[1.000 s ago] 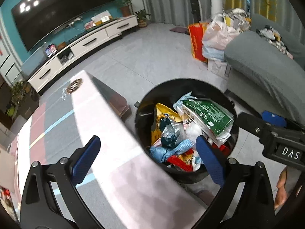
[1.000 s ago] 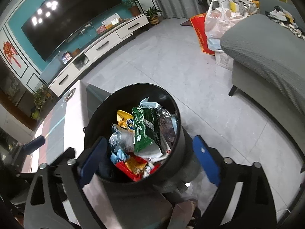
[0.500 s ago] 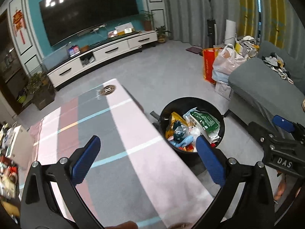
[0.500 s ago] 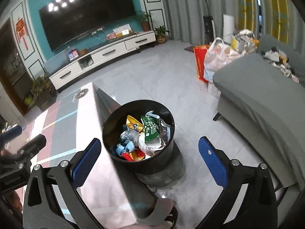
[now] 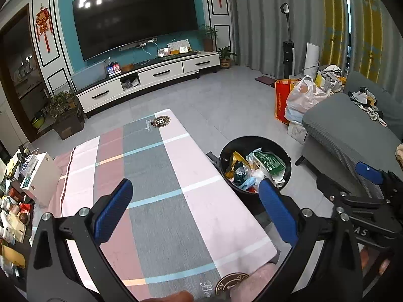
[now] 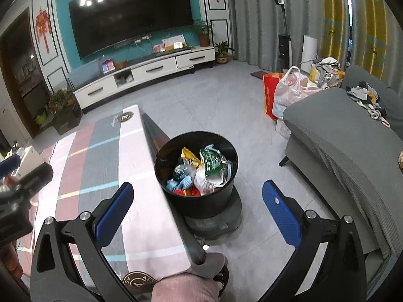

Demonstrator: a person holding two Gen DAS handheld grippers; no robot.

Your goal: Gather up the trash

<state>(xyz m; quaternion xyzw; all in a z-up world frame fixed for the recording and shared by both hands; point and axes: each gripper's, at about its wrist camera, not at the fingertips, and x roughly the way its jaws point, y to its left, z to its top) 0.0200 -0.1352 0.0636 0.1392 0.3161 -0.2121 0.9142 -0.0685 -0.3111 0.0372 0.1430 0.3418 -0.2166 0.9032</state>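
Holding both the left hand-held gripper [image 5: 194, 211] and right hand-held gripper [image 6: 196, 214] released, empty, you face a full bin [image 6: 196, 173] beside the worktop [image 5: 161, 188].

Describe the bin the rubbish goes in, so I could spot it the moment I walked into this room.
Start at the long low table with the pink, grey and red checked cloth in the middle of the living room. On the grey tiled floor between its right edge and the grey fabric sofa stands a round black plastic bin. It is the only open-topped container there, heaped with crumpled green, yellow and blue wrappers.
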